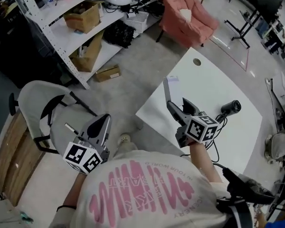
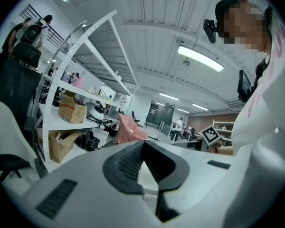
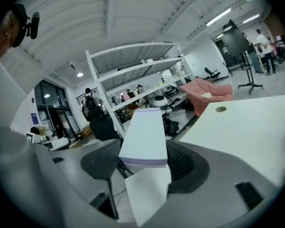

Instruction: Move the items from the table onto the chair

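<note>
My right gripper (image 1: 178, 107) is shut on a flat white pad with a lavender edge (image 1: 172, 88), held above the near-left edge of the white table (image 1: 204, 80). In the right gripper view the pad (image 3: 145, 134) stands between the jaws of that gripper (image 3: 143, 163) and sticks out past them. A black cylindrical device with a cable (image 1: 230, 108) lies on the table to the right of that gripper. My left gripper (image 1: 103, 122) hangs shut and empty over the grey chair (image 1: 35, 96), near a small pen-like item (image 1: 71, 128) on its seat. The left gripper (image 2: 142, 148) has its tips together.
White shelving with cardboard boxes (image 1: 83, 15) runs along the back left, with a small box (image 1: 108, 72) on the floor before it. A pink armchair (image 1: 185, 13) stands beyond the table. A wooden surface (image 1: 12, 151) lies left of the chair.
</note>
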Motion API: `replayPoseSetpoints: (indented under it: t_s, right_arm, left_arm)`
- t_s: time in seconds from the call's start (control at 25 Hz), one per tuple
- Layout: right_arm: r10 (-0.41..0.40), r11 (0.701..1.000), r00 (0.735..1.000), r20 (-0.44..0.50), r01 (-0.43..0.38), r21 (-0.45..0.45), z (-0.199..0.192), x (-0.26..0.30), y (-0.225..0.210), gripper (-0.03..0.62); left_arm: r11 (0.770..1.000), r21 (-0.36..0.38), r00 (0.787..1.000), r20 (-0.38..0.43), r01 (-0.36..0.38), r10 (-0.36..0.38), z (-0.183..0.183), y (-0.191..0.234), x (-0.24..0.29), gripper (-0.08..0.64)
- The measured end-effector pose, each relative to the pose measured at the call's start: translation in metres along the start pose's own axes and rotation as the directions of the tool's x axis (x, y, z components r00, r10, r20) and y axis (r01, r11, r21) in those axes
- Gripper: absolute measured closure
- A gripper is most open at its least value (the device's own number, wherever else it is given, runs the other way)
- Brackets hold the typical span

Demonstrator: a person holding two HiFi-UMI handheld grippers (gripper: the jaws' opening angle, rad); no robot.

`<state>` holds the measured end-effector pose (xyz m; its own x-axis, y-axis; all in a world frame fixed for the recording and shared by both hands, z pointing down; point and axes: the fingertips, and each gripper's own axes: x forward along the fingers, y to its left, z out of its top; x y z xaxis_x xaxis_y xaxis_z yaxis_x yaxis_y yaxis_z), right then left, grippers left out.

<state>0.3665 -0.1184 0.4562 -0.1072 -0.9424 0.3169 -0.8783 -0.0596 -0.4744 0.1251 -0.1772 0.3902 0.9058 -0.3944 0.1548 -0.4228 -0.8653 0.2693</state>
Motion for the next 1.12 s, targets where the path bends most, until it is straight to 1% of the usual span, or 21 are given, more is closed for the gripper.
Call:
replayPoseSetpoints:
  t_s: [0.08, 0.16, 0.24, 0.32, 0.36, 0.44, 0.52, 0.56, 0.64, 0.76, 0.84, 0.88, 1.04, 1.12]
  right_arm:
    - [0.058, 0.998, 0.997, -0.046, -0.059, -0.033, -0.01, 0.003, 0.013, 0.281]
    - [0.1, 0.99, 0.991, -0.094, -0.109, -0.089, -0.011, 0.003, 0.026, 0.281]
    - [0.134, 0.976, 0.981, -0.142, -0.156, -0.152, -0.012, 0.004, 0.039, 0.281]
    - [0.182, 0.956, 0.964, -0.191, -0.219, -0.195, -0.023, 0.011, 0.055, 0.281]
    - [0.214, 0.943, 0.952, -0.22, -0.261, -0.209, -0.033, 0.018, 0.066, 0.281]
    - [0.282, 0.908, 0.917, -0.282, -0.35, -0.231, -0.058, 0.035, 0.092, 0.281]
    - [0.335, 0.868, 0.879, -0.339, -0.428, -0.251, -0.081, 0.047, 0.119, 0.281]
    - [0.353, 0.851, 0.862, -0.364, -0.458, -0.258, -0.091, 0.052, 0.132, 0.281]
    - [0.386, 0.821, 0.828, -0.407, -0.509, -0.258, -0.106, 0.06, 0.157, 0.281]
    - [0.419, 0.792, 0.787, -0.454, -0.561, -0.241, -0.123, 0.068, 0.189, 0.281]
    - [0.42, 0.781, 0.772, -0.477, -0.575, -0.244, -0.132, 0.074, 0.207, 0.281]
    - [0.417, 0.776, 0.768, -0.486, -0.579, -0.25, -0.135, 0.077, 0.215, 0.281]
    - [0.418, 0.761, 0.759, -0.499, -0.593, -0.264, -0.142, 0.091, 0.256, 0.281]
    - [0.417, 0.757, 0.758, -0.502, -0.595, -0.269, -0.146, 0.099, 0.276, 0.281]
  left_arm:
    - [0.998, -0.011, 0.997, 0.019, -0.068, 0.069, -0.006, -0.006, -0.024, 0.551]
    - [0.988, -0.036, 0.988, 0.037, -0.148, 0.149, -0.006, -0.013, -0.046, 0.549]
    - [0.973, -0.063, 0.973, 0.05, -0.224, 0.227, -0.009, -0.022, -0.07, 0.549]
    - [0.949, -0.079, 0.95, 0.049, -0.304, 0.308, -0.025, -0.027, -0.099, 0.549]
    - [0.932, -0.089, 0.933, 0.047, -0.352, 0.357, -0.036, -0.027, -0.116, 0.549]
    - [0.885, -0.125, 0.887, 0.053, -0.449, 0.458, -0.055, -0.024, -0.152, 0.549]
    - [0.837, -0.166, 0.841, 0.062, -0.522, 0.537, -0.064, -0.023, -0.182, 0.549]
    - [0.818, -0.179, 0.823, 0.065, -0.547, 0.565, -0.065, -0.022, -0.195, 0.549]
    - [0.789, -0.188, 0.793, 0.071, -0.585, 0.605, -0.066, -0.019, -0.215, 0.549]
    - [0.758, -0.201, 0.759, 0.089, -0.621, 0.645, -0.065, -0.016, -0.239, 0.549]
    - [0.744, -0.214, 0.744, 0.099, -0.633, 0.661, -0.066, -0.011, -0.253, 0.549]
    - [0.742, -0.215, 0.741, 0.103, -0.634, 0.663, -0.065, -0.008, -0.258, 0.549]
    - [0.755, -0.191, 0.746, 0.129, -0.627, 0.653, -0.049, 0.017, -0.28, 0.551]
    - [0.755, -0.189, 0.742, 0.147, -0.628, 0.654, -0.038, 0.032, -0.296, 0.549]
